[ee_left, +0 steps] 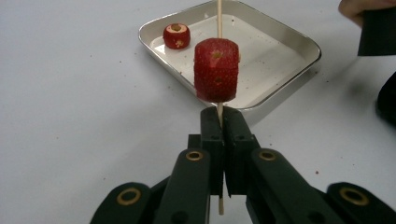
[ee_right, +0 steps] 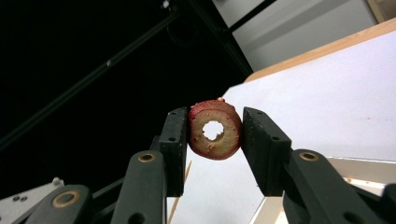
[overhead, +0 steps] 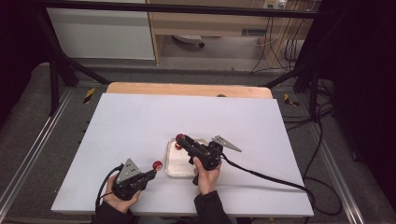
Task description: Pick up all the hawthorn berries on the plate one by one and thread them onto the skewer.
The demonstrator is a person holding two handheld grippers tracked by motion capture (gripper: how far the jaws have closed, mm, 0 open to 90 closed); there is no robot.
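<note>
Running off the frame's top, the skewer (ee_left: pixel 218 18) is clamped in the left gripper (ee_left: pixel 219 116); the right gripper (ee_right: pixel 215 133) pinches a cored piece (ee_right: pixel 215 130), perhaps strawberry.

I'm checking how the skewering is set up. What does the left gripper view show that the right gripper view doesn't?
Left gripper view alone: the left tongs shut on a wooden skewer with a red fruit piece threaded on it, and another red piece lying in the tray. Right gripper view alone: the right tongs clamped on a cored fruit ring, its hole facing the camera. Both: the metal tray and the white table.
</note>
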